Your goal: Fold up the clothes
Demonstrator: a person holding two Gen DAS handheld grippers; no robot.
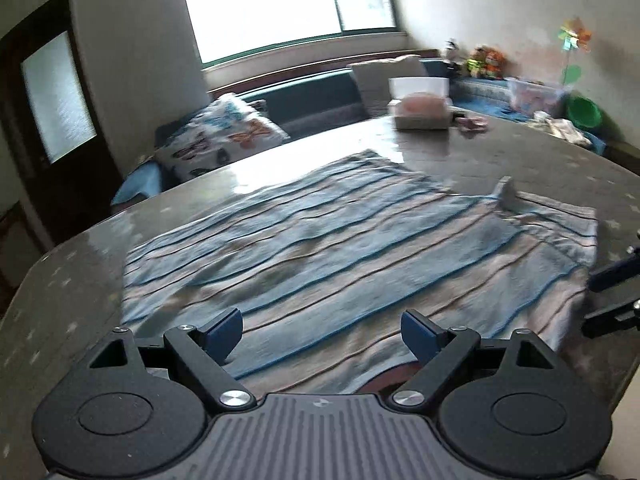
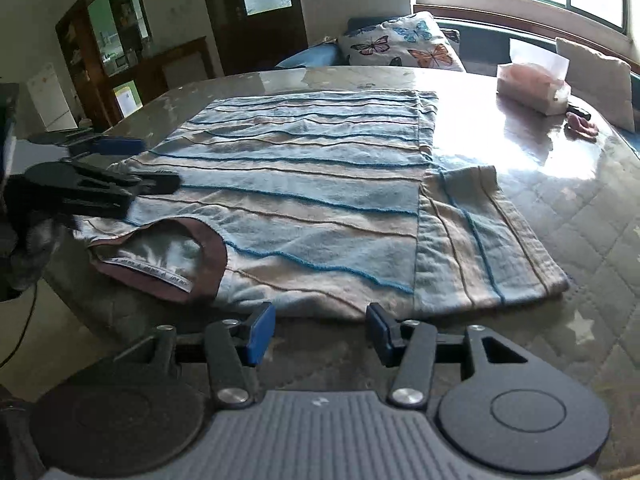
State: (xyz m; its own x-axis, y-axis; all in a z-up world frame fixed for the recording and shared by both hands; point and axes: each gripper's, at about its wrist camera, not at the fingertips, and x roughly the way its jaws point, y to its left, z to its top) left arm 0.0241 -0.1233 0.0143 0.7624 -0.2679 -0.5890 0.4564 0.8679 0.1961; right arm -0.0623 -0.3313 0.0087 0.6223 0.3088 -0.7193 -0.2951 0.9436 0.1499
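Daylight from a wide window (image 1: 288,4) floods the room behind the table (image 1: 520,152), where a tissue box (image 1: 422,114) and a butterfly cushion (image 1: 224,136) on the bench sit well beyond the work. From the left wrist view, I see my left hand-held gripper (image 1: 322,334) hovering over the near edge of the striped shirt (image 1: 320,248), its blue pads spread wide with nothing between them; the picture is smeared, so I cannot say more about the cloth's far corner than that it stands up a little. My right hand-held gripper's dark fingers poke in at the right border. From the right wrist view, the striped shirt (image 2: 304,200) lies spread flat on the table (image 2: 580,240), collar opening (image 2: 168,256) toward the near-left edge, and one sleeve (image 2: 472,240) lies flat out to the right beyond the side seam. The right hand-held gripper (image 2: 322,334) sits just short of the shirt's near hem, pads apart and empty. The left hand-held gripper (image 2: 132,168) reaches in from the left over the shoulder area; its fingers look parted there too. I judge both tools are placed at opposite shoulders so that a symmetrical fold could be taken, though a flat spread shirt fits either laying out or smoothing between folds.
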